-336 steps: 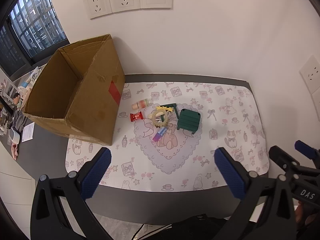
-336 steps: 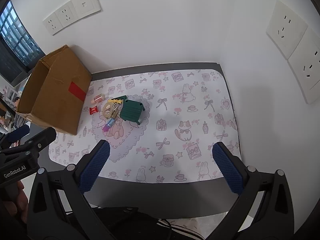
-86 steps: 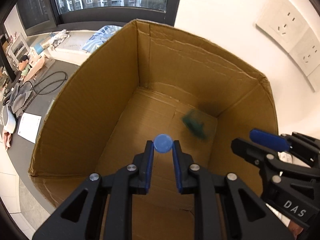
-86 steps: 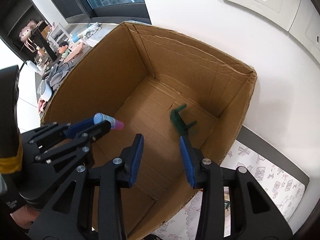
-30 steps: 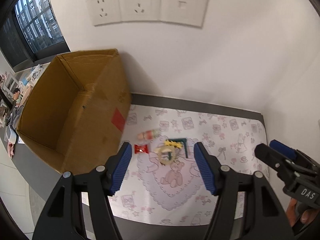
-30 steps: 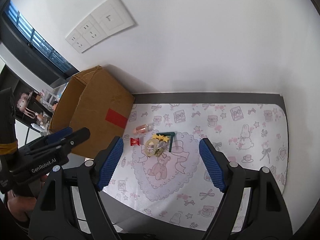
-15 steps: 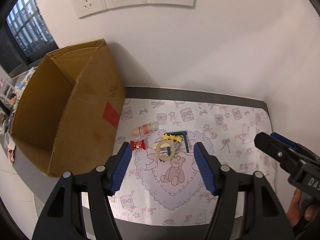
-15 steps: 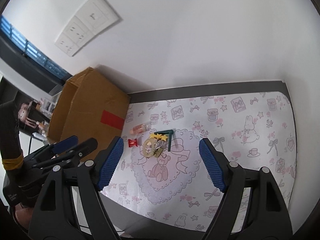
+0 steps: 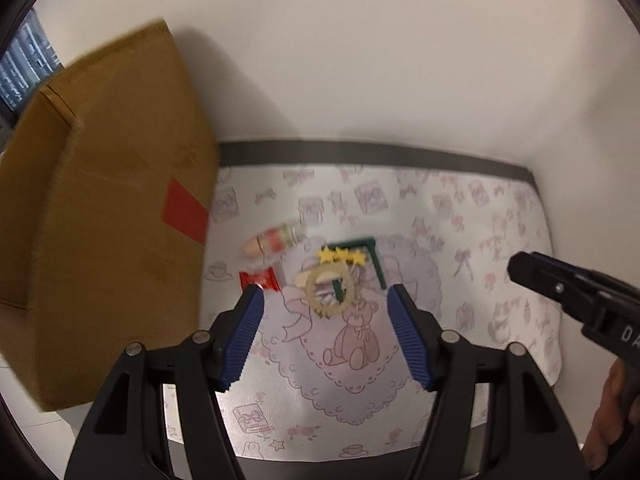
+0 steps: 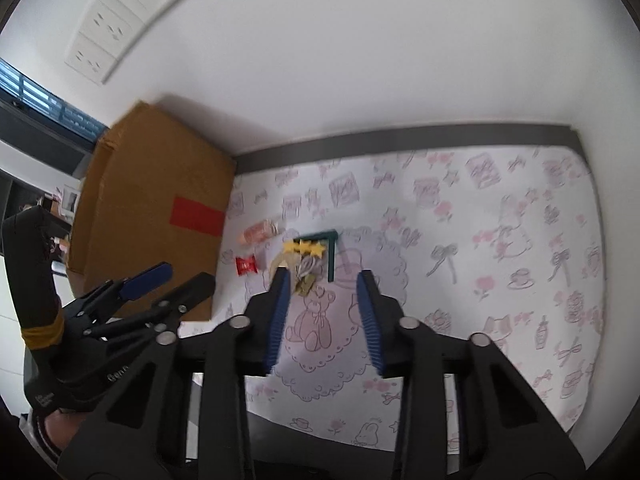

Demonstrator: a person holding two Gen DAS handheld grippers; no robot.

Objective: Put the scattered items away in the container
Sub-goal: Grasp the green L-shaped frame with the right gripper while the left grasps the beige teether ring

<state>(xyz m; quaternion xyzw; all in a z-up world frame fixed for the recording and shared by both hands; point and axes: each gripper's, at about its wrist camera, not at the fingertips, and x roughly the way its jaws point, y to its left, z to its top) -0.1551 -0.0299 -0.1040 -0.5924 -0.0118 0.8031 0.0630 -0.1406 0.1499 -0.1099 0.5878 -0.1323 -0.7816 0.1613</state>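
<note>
Claws: left claw (image 9: 325, 306) spread | right claw (image 10: 323, 287) spread | wall sockets (image 10: 128, 16) right view only

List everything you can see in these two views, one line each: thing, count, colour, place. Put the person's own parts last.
cardboard box: one, brown with a red patch, left of the mat.
patterned mat: one, white with pink prints, covering the table.
small bottle: one, pinkish, lying on the mat beside the box.
wrapped candy: one, red, in front of the bottle.
ring: one, pale yellow, mid-mat.
star clip: one, yellow, just behind the ring.
L-shaped piece: one, dark green, right of the ring.
wall sockets: one white row, on the wall above the box.
left gripper: black, blue pads, open.
right gripper: black, blue pads, open.
</note>
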